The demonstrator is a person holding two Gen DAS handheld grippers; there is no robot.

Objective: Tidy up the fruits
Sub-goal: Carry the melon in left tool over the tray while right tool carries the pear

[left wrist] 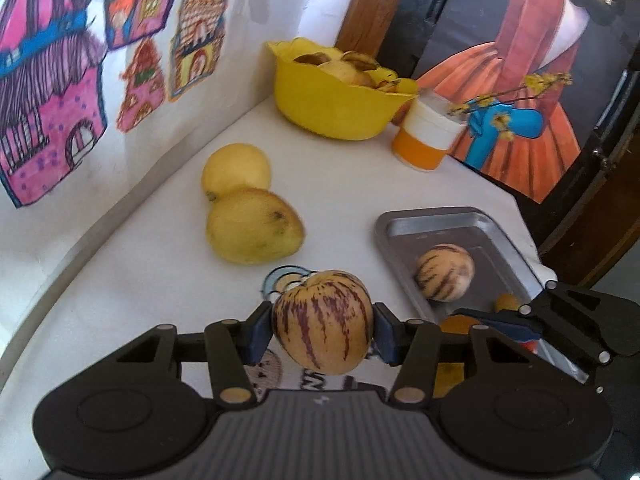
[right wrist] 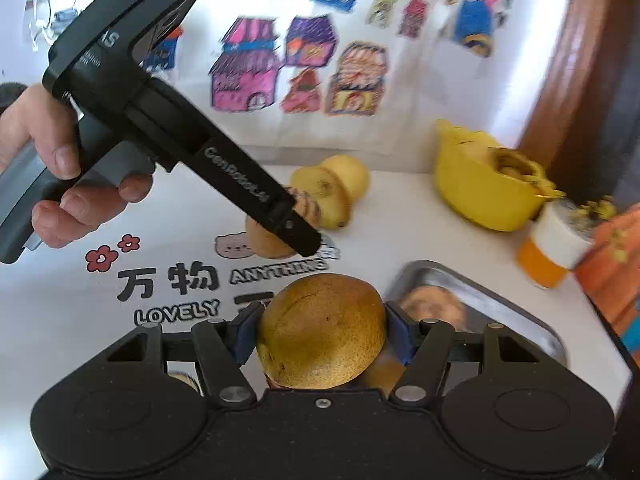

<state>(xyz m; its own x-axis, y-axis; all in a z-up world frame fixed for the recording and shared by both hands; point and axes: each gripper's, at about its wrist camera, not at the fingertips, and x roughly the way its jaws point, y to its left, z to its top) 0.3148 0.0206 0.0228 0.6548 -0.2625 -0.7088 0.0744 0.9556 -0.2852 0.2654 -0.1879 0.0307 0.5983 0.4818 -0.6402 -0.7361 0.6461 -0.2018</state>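
My left gripper [left wrist: 322, 330] is shut on a cream fruit with purple stripes [left wrist: 322, 322], held above the white table, left of a metal tray [left wrist: 464, 220]. A second striped fruit [left wrist: 444, 272] lies in the tray. My right gripper [right wrist: 320, 336] is shut on a brown-yellow pear [right wrist: 320, 330], held beside the tray [right wrist: 500, 300]; it also shows in the left wrist view [left wrist: 532, 320] over the tray's near end. Two yellow fruits [left wrist: 252, 232] [left wrist: 236, 168] lie on the table near the wall.
A yellow bowl [left wrist: 332, 100] of fruit stands at the back by the wall. An orange and white cup [left wrist: 426, 136] stands beside it. Drawings hang on the left wall, and a painted picture [left wrist: 520, 80] leans at the back right. The tablecloth carries printed text [right wrist: 180, 280].
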